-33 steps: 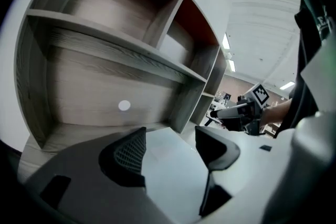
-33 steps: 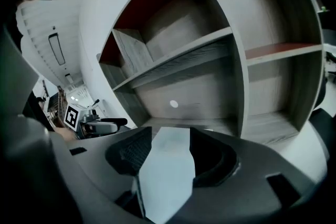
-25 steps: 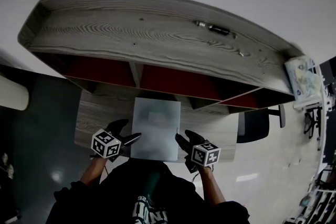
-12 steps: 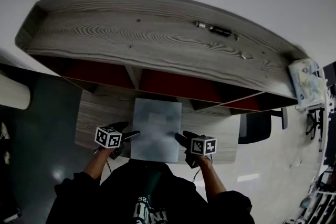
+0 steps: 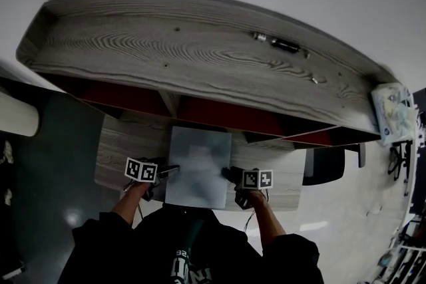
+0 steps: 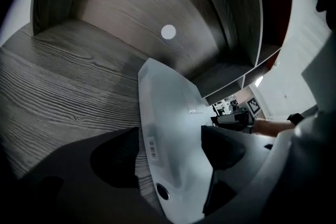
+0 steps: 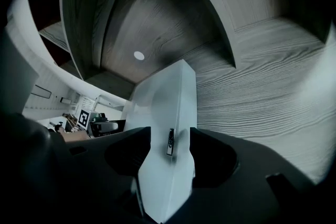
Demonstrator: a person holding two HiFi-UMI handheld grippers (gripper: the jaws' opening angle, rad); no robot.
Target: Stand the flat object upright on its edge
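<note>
A flat silver-grey slab like a closed laptop (image 5: 198, 167) is held over the wooden desk (image 5: 126, 143), in front of the shelf unit. My left gripper (image 5: 170, 171) is shut on its left side edge and my right gripper (image 5: 227, 174) on its right side edge. In the left gripper view the slab (image 6: 170, 118) fills the gap of the left gripper (image 6: 170, 152), with a small label and a round port near the jaws. In the right gripper view the right gripper (image 7: 169, 157) clamps the slab's thin edge (image 7: 170, 102). Whether its far edge touches the desk is hidden.
A wooden hutch shelf (image 5: 200, 56) with red-backed compartments (image 5: 219, 116) overhangs the desk's back. A dark pen-like item (image 5: 279, 44) lies on top of it. A dark chair (image 5: 329, 166) stands to the right and a plastic packet (image 5: 394, 110) at the far right.
Both grippers drew slightly inward and away from me with the slab between them, and their marker cubes turned flatter to the camera. The grip on both edges is unchanged.
</note>
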